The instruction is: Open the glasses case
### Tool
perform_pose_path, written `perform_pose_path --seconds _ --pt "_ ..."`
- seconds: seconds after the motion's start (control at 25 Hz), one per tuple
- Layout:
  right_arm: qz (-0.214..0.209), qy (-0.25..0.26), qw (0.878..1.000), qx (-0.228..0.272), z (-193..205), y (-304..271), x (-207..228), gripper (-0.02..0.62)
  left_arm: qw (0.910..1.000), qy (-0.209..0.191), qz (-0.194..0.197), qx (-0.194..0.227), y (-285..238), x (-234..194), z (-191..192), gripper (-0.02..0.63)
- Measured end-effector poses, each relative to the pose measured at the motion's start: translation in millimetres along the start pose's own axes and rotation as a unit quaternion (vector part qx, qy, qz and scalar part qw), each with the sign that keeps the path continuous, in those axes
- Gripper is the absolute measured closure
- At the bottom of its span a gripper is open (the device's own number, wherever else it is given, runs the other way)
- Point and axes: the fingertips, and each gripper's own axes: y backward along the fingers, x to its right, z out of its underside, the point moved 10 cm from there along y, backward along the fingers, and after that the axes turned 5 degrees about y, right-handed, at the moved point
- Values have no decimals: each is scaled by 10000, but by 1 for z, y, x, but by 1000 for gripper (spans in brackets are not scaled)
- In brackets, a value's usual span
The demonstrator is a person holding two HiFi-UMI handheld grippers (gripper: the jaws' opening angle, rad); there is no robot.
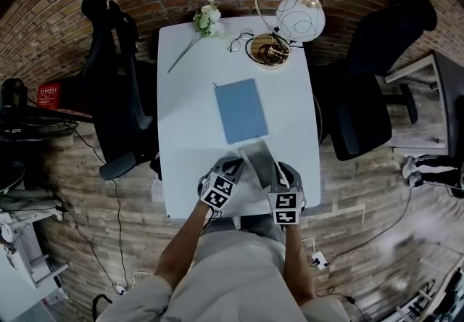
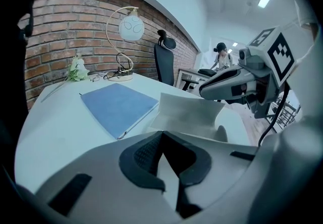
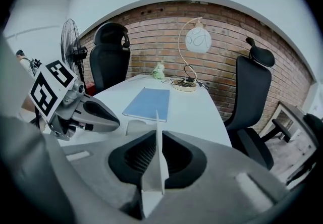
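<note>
Two grippers meet at the glasses case [image 1: 257, 161] near the counter's [image 1: 188, 96] front edge, just short of a blue notebook [image 1: 241, 110]. The right gripper's [image 3: 157, 140] fingers are clamped on its thin flap, which stands edge-on. The left gripper's [image 2: 162, 134] fingers are together, seemingly empty. Opening looks underway; next, the flap likely needs peeling back. The case's long axis points away from the person, slightly skewed.
</note>
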Motion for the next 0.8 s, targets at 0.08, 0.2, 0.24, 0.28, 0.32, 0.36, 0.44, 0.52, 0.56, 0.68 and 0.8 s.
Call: perform_pose_path --seconds 0.08,0.2,0.24,0.28,0.32,0.36,0.44,0.52,0.56,0.68,0.8 --pt "14 11 9999 106 -2 3 0 555 9999 11 -31 121 6 1 -4 604" --pt "-17 24 9998 198 -4 6 -1 557 9994 -17 -76 322 15 1 -11 604" --pt "-26 26 9997 227 -5 7 -2 557 9992 -35 -82 391 17 2 -13 604" --pt "-30 34 9997 254 -5 9 -2 557 9989 -49 -82 456 20 3 -15 604" --pt "-27 48 9996 274 -6 10 -3 557 9986 -60 -82 520 22 4 -18 604" --pt "-14 73 9996 286 -7 12 -2 558 9982 -67 -88 582 25 5 -20 604" --pt "22 132 9995 303 -8 15 -2 585 9976 -68 -104 684 30 8 -25 604" --pt "36 158 9993 338 -10 19 -4 588 9972 -51 -91 735 34 11 -27 604" --pt "42 165 9992 358 -11 20 -5 588 9970 -44 -86 762 37 12 -28 604" --pt "85 176 9989 420 -11 26 -7 588 9960 -40 -110 887 45 15 -31 604" --pt "129 173 9985 494 -12 31 -9 588 9947 -61 -160 1016 52 16 -34 604"
